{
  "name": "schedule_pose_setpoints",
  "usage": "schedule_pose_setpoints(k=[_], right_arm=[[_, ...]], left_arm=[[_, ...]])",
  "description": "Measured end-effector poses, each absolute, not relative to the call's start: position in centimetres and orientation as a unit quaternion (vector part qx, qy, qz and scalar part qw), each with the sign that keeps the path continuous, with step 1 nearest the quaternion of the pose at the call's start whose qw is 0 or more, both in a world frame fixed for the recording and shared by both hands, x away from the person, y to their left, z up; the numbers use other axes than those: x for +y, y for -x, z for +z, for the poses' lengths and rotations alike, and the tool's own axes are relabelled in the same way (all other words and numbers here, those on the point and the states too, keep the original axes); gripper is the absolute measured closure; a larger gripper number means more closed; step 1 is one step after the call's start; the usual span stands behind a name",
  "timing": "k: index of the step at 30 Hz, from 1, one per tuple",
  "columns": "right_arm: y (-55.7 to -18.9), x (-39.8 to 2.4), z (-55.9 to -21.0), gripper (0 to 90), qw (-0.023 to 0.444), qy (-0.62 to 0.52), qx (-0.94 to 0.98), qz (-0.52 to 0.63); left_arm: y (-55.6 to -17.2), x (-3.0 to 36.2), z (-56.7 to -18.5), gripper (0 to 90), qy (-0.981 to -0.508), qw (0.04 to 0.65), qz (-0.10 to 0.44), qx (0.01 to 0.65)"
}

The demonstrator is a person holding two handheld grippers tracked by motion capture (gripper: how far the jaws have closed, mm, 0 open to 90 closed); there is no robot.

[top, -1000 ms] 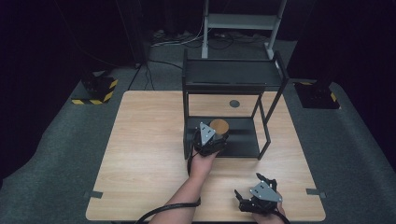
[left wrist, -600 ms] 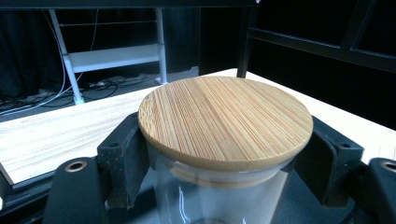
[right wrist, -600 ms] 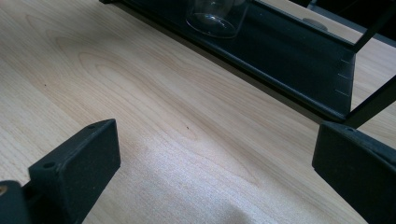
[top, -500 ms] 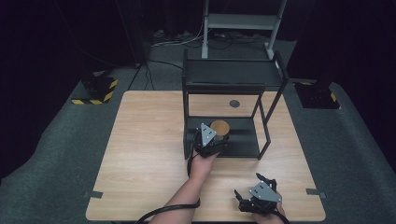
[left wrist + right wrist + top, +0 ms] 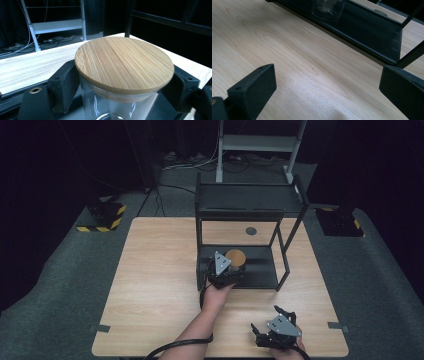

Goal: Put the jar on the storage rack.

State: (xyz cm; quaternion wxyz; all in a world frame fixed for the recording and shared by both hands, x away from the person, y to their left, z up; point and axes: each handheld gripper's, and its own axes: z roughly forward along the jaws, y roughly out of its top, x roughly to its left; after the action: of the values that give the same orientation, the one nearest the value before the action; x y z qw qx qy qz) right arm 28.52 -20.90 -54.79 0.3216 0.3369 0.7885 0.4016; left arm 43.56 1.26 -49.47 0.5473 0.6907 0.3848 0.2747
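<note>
A clear glass jar with a round bamboo lid (image 5: 236, 257) (image 5: 123, 63) stands upright on the lower tray (image 5: 262, 272) of a black metal rack. My left gripper (image 5: 232, 268) (image 5: 120, 83) reaches in from the front with the jar between its jaws. The jaws have just been opening, and the black pads (image 5: 63, 83) now stand slightly off the glass on both sides. My right gripper (image 5: 266, 318) (image 5: 324, 85) rests low over the wooden table near its front edge. Its jaws are wide open with only bare tabletop between them.
The rack has a top shelf (image 5: 250, 200) on thin legs (image 5: 287, 260) over the tray. Its tray edge (image 5: 362, 40) and the jar's base (image 5: 327, 10) lie ahead of the right gripper. A round dark disc (image 5: 251, 230) is set in the table (image 5: 155, 270) behind the rack.
</note>
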Motion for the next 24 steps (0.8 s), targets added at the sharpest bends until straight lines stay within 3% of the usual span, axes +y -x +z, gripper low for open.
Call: schedule_pose_setpoints(k=[10, 13, 24], right_arm=[[-28.5, -20.9, -54.8, 0.5, 0.321, -0.337, 0.788, 0.402], [-28.5, -20.9, -54.8, 0.5, 0.321, -0.338, 0.788, 0.402], [-28.5, -20.9, -54.8, 0.5, 0.321, -0.337, 0.789, 0.401]], left_arm=[[-43.4, 1.4, -49.1, 10.5, -0.697, 0.541, 0.27, 0.386], [-43.2, 1.4, -48.9, 1.7, -0.698, 0.539, 0.271, 0.387], [-41.6, 2.2, -47.3, 0.5, -0.708, 0.547, 0.266, 0.358]])
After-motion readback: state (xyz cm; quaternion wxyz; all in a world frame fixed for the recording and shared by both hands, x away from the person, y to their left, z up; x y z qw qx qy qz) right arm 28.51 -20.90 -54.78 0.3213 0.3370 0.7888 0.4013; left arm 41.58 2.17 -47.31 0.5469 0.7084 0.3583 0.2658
